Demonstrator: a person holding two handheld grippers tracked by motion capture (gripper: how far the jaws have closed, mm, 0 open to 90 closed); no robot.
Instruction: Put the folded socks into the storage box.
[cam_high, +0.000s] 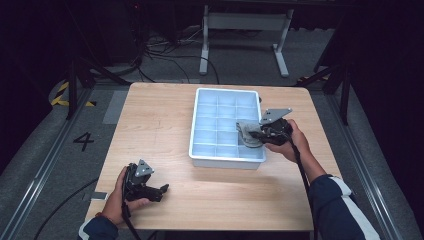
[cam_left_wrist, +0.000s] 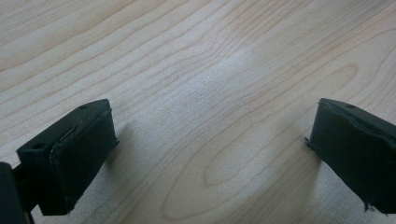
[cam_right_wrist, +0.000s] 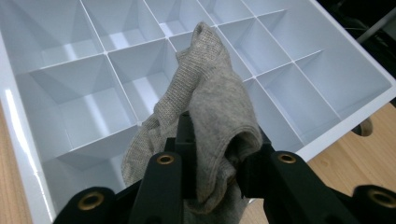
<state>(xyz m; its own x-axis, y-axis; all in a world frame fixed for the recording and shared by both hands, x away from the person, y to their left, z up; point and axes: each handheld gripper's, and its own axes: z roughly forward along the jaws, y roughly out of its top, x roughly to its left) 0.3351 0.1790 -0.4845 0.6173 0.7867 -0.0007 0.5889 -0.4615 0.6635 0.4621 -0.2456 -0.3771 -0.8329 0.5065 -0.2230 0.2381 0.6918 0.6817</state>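
While my left gripper (cam_high: 164, 189) rests low at the lower left of the high view, jaws spread wide over bare wooden table (cam_high: 155, 120), my right gripper (cam_high: 250, 132) pinches a grey sock (cam_right_wrist: 205, 107) just right of centre. The sock hangs over the near right compartments of the white divided tray (cam_high: 200, 100), its bunched fabric clamped between my jaws.

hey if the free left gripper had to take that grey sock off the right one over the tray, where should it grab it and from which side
Probably the loose upper fold of the grey sock, which stands clear above the right gripper jaws shut on its lower part. Bring the open left gripper in from above over the white divided tray, since the compartment walls crowd the sock from below.
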